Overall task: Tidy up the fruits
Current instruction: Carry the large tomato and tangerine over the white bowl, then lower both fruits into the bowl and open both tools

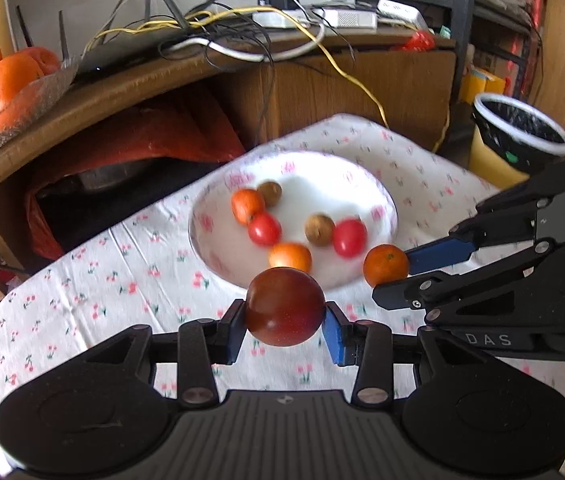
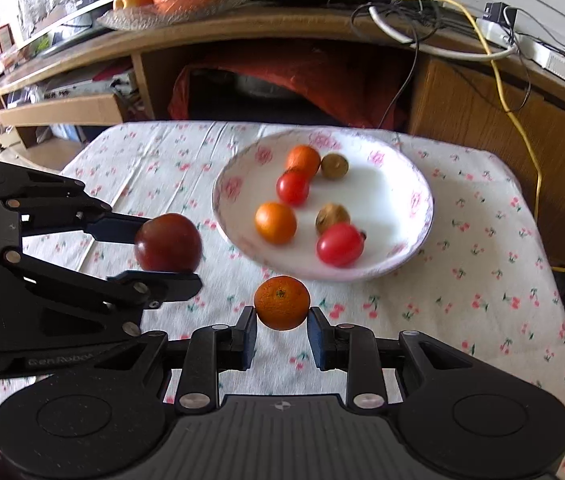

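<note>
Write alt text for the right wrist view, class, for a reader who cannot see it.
The right tongs grip a small orange mandarin above a floral tablecloth, just short of a white bowl holding six small fruits. At left, the left tongs hold a dark red tomato.

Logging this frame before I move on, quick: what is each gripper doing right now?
Left gripper: shut on the dark red tomato, held above the tablecloth.
Right gripper: shut on the small orange, close to the bowl.

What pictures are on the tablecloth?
Little red cherries with green stems on a white tablecloth, clearest in the right wrist view.
</note>
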Tool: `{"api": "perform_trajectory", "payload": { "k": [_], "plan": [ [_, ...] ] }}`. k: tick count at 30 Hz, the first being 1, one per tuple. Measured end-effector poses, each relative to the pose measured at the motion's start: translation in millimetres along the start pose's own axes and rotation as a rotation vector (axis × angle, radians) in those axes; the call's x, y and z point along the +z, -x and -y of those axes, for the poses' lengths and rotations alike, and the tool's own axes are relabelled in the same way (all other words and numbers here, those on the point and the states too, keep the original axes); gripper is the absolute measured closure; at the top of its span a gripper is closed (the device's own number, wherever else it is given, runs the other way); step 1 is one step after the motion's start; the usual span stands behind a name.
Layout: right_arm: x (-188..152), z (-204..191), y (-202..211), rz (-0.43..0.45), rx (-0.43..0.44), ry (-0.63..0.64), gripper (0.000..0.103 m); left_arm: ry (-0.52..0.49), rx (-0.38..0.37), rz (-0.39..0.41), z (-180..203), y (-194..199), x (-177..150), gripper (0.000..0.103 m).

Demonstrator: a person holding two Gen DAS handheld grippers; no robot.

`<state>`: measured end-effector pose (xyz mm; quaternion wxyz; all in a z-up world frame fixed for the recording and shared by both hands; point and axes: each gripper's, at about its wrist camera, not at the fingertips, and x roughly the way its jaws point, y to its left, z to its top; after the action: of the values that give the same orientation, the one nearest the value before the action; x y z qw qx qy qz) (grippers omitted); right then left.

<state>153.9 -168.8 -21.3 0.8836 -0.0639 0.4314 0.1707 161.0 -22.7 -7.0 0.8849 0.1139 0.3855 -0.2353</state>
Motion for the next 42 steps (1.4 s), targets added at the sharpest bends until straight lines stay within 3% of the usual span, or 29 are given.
{"api": "perform_trajectory", "payload": {
  "k": [6, 14, 33, 42],
  "plan": [
    [18.5, 15.5, -8.0, 0.031, -0.027, -0.048, 0.080, 0.041, 0.025, 0.028, -6.2, -14.6, 17.1, 0.055],
    [34.2, 22.2, -25.8, 0.039, -0.043, -0.021, 0.080, 0.066, 0.054, 0.045, -19.0, -28.2, 30.0, 0.055],
    [45.4, 26.1, -47.9, 0.053, -0.093, -0.001, 0.079, 0.091, 0.072, 0.004, -26.3, -54.7, 27.7, 0.054],
    [46.1, 29.5, -48.7, 0.059, -0.114, -0.015, 0.070, 0.116, 0.072, 0.001, -29.1, -54.6, 28.7, 0.045]
  ]
}}
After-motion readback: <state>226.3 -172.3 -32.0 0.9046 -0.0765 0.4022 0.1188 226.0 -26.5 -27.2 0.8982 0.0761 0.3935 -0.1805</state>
